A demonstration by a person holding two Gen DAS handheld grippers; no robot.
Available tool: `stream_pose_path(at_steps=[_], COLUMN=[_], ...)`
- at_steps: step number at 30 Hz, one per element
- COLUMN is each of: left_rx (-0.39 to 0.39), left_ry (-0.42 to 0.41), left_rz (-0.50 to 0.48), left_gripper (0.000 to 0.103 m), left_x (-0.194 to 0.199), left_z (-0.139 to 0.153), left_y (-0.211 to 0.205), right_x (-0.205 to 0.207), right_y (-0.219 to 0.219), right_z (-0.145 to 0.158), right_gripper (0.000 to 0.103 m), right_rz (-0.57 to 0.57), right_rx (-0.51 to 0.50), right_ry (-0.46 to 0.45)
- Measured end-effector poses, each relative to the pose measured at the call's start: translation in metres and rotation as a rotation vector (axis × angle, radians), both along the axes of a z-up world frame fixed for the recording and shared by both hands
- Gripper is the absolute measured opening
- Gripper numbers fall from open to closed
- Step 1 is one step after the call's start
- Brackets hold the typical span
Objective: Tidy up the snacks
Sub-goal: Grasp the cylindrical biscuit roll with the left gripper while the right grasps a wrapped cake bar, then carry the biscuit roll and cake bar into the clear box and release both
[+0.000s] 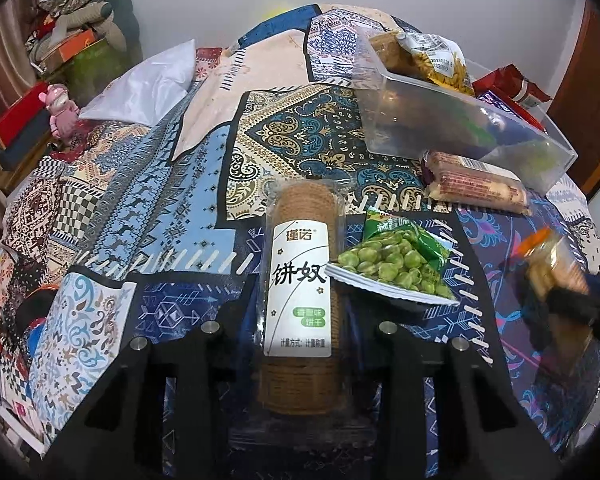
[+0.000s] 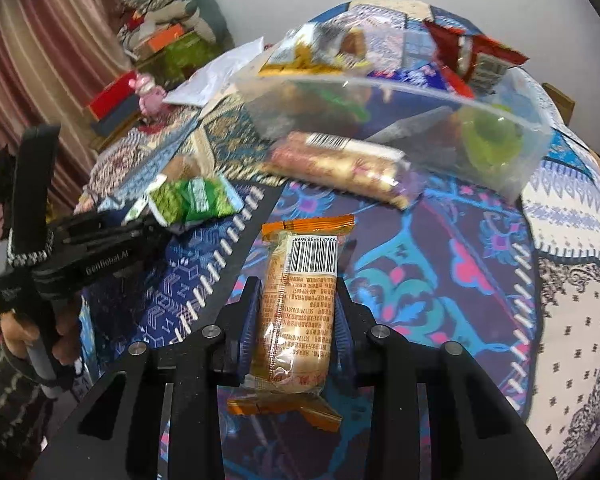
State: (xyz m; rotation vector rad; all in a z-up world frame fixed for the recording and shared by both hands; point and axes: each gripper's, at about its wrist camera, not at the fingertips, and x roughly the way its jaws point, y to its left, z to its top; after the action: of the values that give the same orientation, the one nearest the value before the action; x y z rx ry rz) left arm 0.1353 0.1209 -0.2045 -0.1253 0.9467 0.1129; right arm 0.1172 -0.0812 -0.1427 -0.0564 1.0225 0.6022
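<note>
Snacks lie scattered over the patterned tablecloth (image 1: 284, 128), and two of them matter right now. In the right wrist view, the orange-ended biscuit pack (image 2: 296, 312) sits low at centre frame, pinched between the narrow-set fingers of the right gripper (image 2: 296, 320), barcode side up and raised clear of the cloth as far as I can judge. In the left wrist view, the round biscuit tube (image 1: 300, 280) with its white label lies lengthwise at bottom centre, between the wide-spread fingers of the left gripper (image 1: 300, 316), which do not appear to touch it. Just right of the tube rests the green pea bag (image 1: 396, 264), overlapping it slightly. Further out, at upper right, the clear plastic bin (image 1: 460, 128) already holds several packets, and a long pink-wrapped roll (image 1: 476, 184) lies against its near wall. The likely trouble: the held pack is slick film, gripped near its middle, so it could slip or swing when carried over the bin's rim. If the left gripper closes now, it may also snag the pea bag's edge and drag it.
</note>
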Motion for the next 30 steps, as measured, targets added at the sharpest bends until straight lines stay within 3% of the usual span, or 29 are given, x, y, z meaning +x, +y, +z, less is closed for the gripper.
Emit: stream_pose_path(at_steps=[9, 14, 23, 30], left_rx=[0.047, 0.023, -0.041, -0.085], left_ry=[-0.076, -0.145, -0.225, -0.217], left_rz=[0.023, -0.004, -0.1, -0.155], left_gripper=[0.038, 0.038, 0.038, 0.038], left_x=[-0.021, -0.025, 0.011, 0.051], left_z=[0.041, 0.078, 0.125, 0.131], left_y=[0.006, -0.005, -0.047, -0.079], right_x=[0.002, 0.009, 0.037, 0.069], right_y=[-0.033, -0.049, -0.069, -0.076], right_z=[0.042, 0.059, 0.083, 0.083], right_gripper=[0.031, 0.031, 0.031, 0.031], right_rz=[-0.078, -0.118, -0.181, -0.191], right_rx=[0.061, 0.078, 0.092, 0.085], right_ry=[-0.091, -0.138, -0.199, -0.196])
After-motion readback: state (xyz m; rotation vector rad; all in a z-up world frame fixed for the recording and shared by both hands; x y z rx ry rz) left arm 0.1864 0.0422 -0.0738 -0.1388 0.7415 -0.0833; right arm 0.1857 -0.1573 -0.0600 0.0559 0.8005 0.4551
